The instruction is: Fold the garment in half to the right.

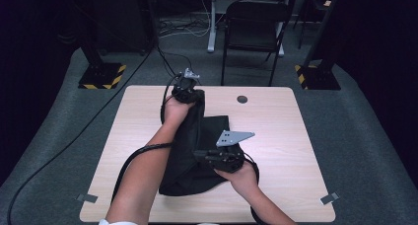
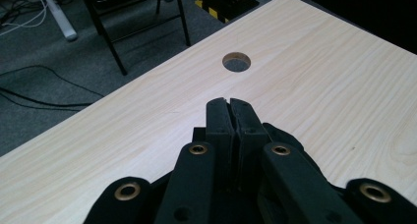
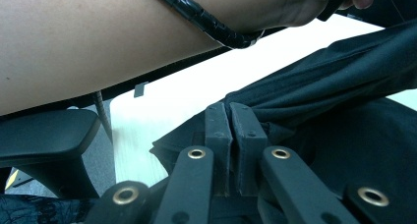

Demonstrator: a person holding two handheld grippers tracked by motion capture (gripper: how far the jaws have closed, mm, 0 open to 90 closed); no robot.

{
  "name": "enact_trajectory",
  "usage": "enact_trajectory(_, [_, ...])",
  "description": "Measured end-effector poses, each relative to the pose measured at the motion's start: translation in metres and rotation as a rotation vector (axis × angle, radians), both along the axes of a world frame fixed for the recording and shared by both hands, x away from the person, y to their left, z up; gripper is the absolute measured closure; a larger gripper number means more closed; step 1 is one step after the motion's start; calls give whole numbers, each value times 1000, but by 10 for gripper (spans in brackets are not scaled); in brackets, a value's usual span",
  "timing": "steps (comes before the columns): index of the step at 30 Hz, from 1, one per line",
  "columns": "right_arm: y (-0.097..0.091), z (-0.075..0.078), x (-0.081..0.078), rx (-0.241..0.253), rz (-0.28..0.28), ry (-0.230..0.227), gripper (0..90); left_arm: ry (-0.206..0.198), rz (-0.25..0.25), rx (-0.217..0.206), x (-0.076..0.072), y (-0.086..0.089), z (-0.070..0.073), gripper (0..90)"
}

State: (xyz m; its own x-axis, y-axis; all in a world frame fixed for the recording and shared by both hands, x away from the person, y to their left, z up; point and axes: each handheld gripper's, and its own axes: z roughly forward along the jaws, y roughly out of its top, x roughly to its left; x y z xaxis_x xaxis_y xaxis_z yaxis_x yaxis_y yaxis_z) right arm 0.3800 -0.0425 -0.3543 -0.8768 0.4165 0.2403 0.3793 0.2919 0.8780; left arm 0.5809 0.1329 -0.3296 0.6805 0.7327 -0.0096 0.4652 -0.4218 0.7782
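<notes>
A black cloth point(image 1: 192, 171) lies crumpled across the middle of the light wood table point(image 1: 281, 126). Its far end is pulled up to my left gripper point(image 1: 194, 93) near the table's back edge. In the left gripper view that gripper point(image 2: 229, 103) is shut, with black cloth point(image 2: 287, 135) bunched at its jaws. My right gripper point(image 1: 198, 155) points left over the cloth's middle. In the right gripper view it point(image 3: 229, 108) is shut on a fold of the cloth point(image 3: 344, 67), which stretches taut up to the right.
A round cable hole point(image 1: 241, 99) point(image 2: 236, 62) sits near the table's back edge. A black chair point(image 1: 254, 25) stands beyond it. Striped stand bases point(image 1: 101, 76) flank the far corners. Grey tape marks point(image 1: 87, 198) sit at the front corners. A forearm point(image 3: 98, 37) crosses above the right gripper.
</notes>
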Motion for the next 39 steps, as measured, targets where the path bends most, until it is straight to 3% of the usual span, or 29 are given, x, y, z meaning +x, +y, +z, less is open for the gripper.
enact_trajectory(26, [-28, -24, -3, -31, -55, 47, 871, 23, -24, 15, 5, -29, -23, 870])
enact_trajectory(39, [-33, -32, -4, -74, -71, 49, 871, 34, -35, 12, 8, -36, -31, 870])
